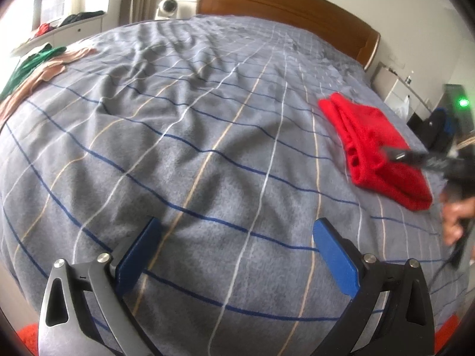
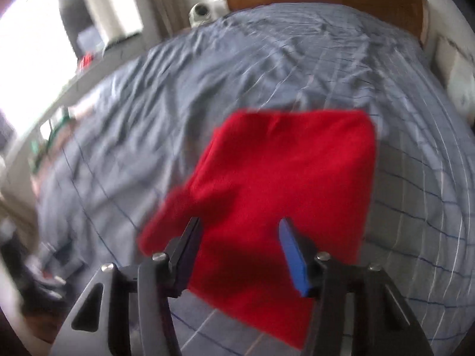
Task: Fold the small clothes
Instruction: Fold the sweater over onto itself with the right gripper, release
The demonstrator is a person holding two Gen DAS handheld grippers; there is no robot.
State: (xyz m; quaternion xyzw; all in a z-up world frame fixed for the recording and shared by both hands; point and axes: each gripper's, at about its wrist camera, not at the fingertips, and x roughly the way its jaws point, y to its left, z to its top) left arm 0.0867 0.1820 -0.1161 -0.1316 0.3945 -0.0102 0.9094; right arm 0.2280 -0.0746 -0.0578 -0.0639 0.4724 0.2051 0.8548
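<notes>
We are hovering the right tool (image 2: 239, 252), spread, over the folded red garment (image 2: 285, 184); left tool (image 1: 237, 252) spread, idling; we are pressing flat next.

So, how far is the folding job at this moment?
Done: the red garment lies folded on the grey checked bedspread. In hand: nothing; the left tool is open over bare bedspread, and the right tool is open above the red garment. Left: the green garment and beige garment lie unfolded at the far edge.
</notes>
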